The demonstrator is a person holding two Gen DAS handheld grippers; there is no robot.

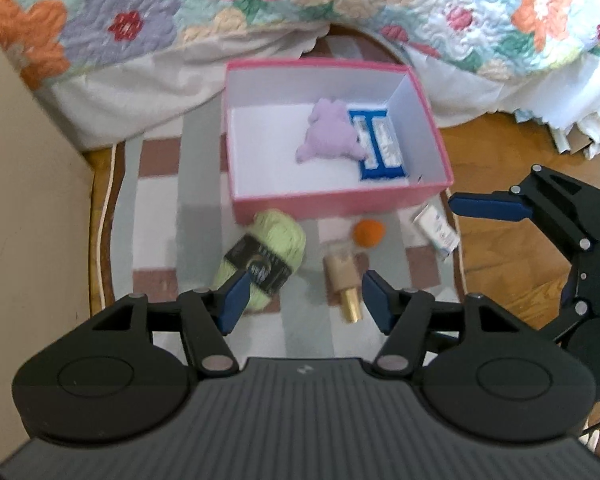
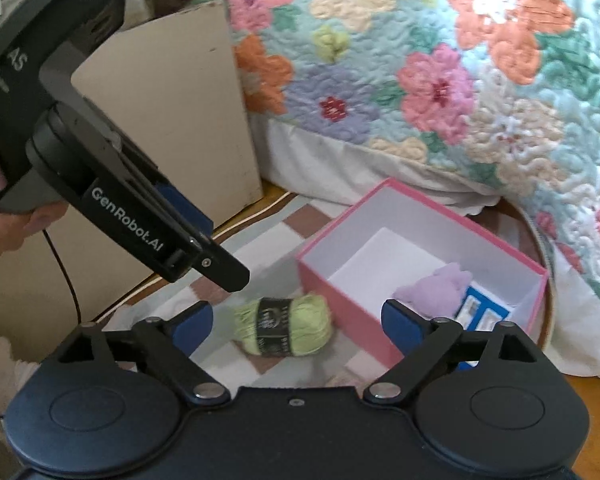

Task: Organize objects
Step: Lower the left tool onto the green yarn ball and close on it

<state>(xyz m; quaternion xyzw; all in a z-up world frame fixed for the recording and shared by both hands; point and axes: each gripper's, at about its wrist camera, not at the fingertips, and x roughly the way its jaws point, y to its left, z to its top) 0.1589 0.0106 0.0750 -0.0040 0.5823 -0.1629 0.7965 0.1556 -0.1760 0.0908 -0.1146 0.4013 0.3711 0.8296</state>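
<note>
**Two empty grippers held above a pink box and loose objects on a checked rug**

The left gripper [image 1: 302,298] is seen from its own camera with its jaws partly parted and nothing between them; no object is pressed by the blue pads. The right gripper [image 2: 296,326] is shown with its jaws spread wide and likewise empty. No earlier view is given. In the left wrist view the right gripper [image 1: 488,206] is also visible at the right edge, above the wooden floor [image 1: 512,160].

A pink box [image 1: 432,120] with a white interior is placed on a checked rug [image 1: 156,208], near the edge of a bed covered by a floral quilt [image 1: 140,12]. Inside the box, a lilac plush toy [image 1: 330,132] is laid at the right end, partly over a blue-and-white packet [image 1: 380,148].

Outside the box, on the rug, four objects are found: a green yarn skein [image 1: 268,256] with a black band, just beside the front wall; a small orange ball [image 1: 368,232]; a beige bottle with a gold cap [image 1: 342,280], lying on its side; and a small white packet [image 1: 436,230] near the box's right front corner.

A hand [image 2: 4,228] is seen gripping the handle of the left gripper in the right wrist view.
</note>
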